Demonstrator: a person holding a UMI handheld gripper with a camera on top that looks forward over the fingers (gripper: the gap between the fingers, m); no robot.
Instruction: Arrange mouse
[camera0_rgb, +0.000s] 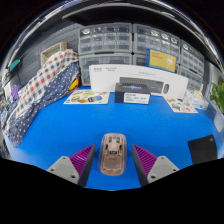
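Mouse (113, 153) sits low centre of the frame, lying on the blue worktop (60, 125), long axis pointing away from the camera.

Left to right:
- Upper left: checked cloth (40, 85) draped over something bulky, trailing down to the worktop's edge. Looks parked out of the way.
- Lower left: one pink-padded finger (75, 162), just beside the mouse's left flank.
- Centre: gripper (113, 160) with fingers apart and the mouse between them. A sliver of blue seems to show on each side, so I judge it rests on its own weight, not pinched. Straddling it along its length would suit a squeeze across the narrow sides.
- Behind centre: dark box (132, 93) against white cartons, drawer cabinets (105, 42) stacked beyond.
- Lower right: dark flat pad (202, 148), likely where the mouse belongs.
- Far right: green plant (217, 95).
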